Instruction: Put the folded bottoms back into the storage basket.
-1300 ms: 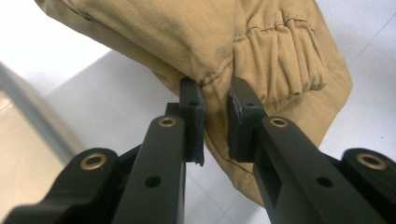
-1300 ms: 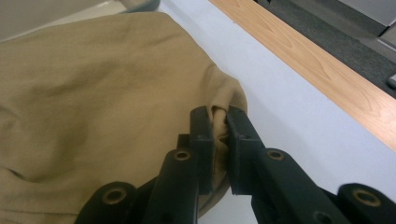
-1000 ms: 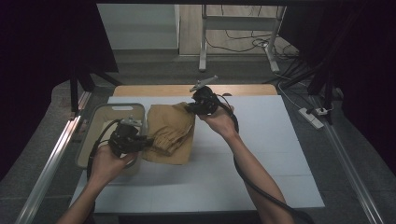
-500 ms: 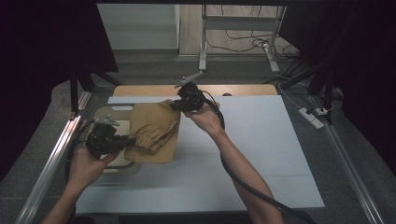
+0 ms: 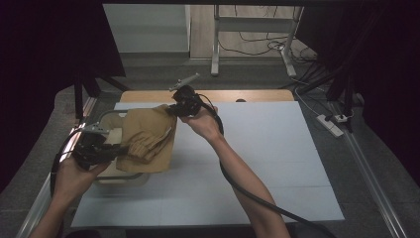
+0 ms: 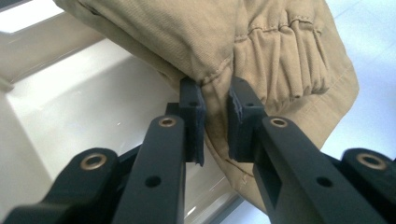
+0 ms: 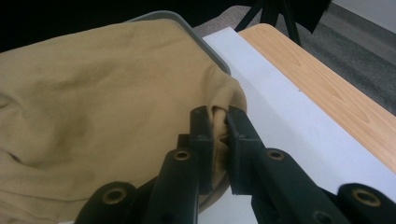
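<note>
A folded tan garment (image 5: 148, 138) with a gathered elastic band (image 6: 285, 56) hangs between my two grippers above a pale tray (image 5: 111, 174) at the table's left. My left gripper (image 5: 101, 148) is shut on the garment's near edge (image 6: 215, 100), with the tray's white floor (image 6: 93, 116) below it. My right gripper (image 5: 179, 106) is shut on the far corner of the cloth (image 7: 219, 122), by the tray's grey rim (image 7: 196, 35).
A white sheet (image 5: 277, 158) covers the table, with a wooden strip (image 5: 257, 95) along its far edge. A power strip (image 5: 331, 123) lies on the floor to the right. Metal rails (image 5: 369, 163) run along both table sides.
Both grippers have carried the garment leftward, from the middle of the sheet to over the tray. The left hand has moved toward the table's left edge.
</note>
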